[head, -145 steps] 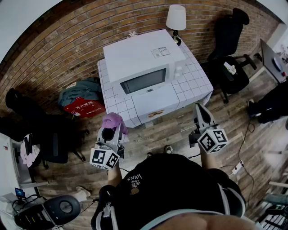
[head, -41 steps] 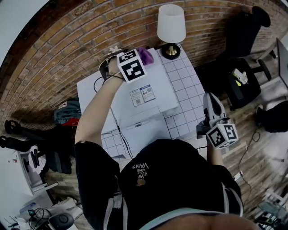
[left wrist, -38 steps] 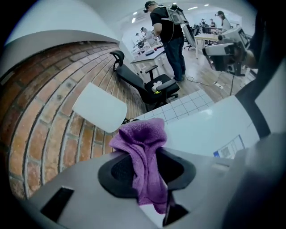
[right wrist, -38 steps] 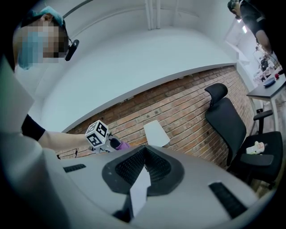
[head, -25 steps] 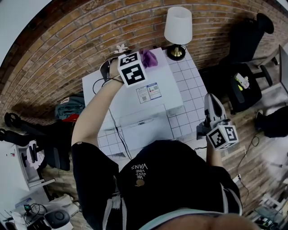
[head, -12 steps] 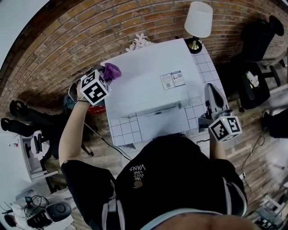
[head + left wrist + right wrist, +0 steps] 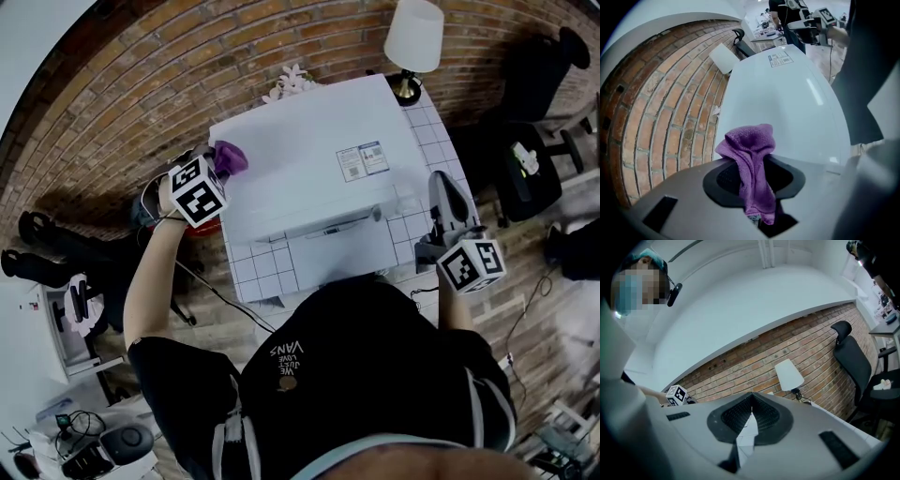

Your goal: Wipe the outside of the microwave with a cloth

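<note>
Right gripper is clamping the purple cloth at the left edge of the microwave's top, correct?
No, the gripper is wrong: the left gripper clamps the purple cloth, as the left gripper view shows. The rest holds: it is at the left edge of the microwave top.

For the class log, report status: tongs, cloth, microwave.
Left tongs shut on purple cloth, at microwave top's edge. Right tongs shut, empty. Nothing in the way.

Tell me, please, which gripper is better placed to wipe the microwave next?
Left, I'd judge. The left gripper is shut on the purple cloth at the left edge of the microwave; the right gripper is shut on nothing, off to its right side.
</note>
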`<state>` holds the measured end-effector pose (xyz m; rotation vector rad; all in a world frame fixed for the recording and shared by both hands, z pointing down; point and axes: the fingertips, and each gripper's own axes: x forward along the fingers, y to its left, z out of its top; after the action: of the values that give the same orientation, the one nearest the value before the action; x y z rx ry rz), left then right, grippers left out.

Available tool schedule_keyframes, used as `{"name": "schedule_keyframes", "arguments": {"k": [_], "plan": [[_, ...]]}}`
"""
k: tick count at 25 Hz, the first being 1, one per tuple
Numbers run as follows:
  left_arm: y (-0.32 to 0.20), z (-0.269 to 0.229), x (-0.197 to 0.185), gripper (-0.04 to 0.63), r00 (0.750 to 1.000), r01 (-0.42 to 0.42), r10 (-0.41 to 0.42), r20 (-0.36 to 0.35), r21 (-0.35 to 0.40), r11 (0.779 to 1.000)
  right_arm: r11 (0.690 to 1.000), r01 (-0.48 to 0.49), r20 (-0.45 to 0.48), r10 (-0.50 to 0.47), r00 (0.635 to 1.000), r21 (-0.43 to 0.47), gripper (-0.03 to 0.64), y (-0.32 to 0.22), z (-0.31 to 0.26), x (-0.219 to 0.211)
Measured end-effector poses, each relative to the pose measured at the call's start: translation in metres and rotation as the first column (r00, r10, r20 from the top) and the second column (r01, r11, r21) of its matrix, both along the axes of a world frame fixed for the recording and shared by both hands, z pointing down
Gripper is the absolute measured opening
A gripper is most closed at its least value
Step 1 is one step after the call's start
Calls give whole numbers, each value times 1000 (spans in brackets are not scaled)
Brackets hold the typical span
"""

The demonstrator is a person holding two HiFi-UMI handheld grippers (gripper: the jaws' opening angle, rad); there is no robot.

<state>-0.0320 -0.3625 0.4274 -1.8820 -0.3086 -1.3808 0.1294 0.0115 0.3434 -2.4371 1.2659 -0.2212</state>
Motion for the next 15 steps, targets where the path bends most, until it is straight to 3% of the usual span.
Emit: {"name": "schedule_keyframes", "arguments": {"k": [5,8,15], "plan": [[31,0,30,129,998,-56,56,20,2,998,1000,-8,5,8,1000,10,0,15,1,13],[64,-1,59,129,995,-103,103,13,-39,994,1000,-12,6,12,1000,18,0,28,5,26],[159,-4,143,129,962,-271,271,-1,-62,961,999,-37,11,37,999,24,0,63,9,61]]}}
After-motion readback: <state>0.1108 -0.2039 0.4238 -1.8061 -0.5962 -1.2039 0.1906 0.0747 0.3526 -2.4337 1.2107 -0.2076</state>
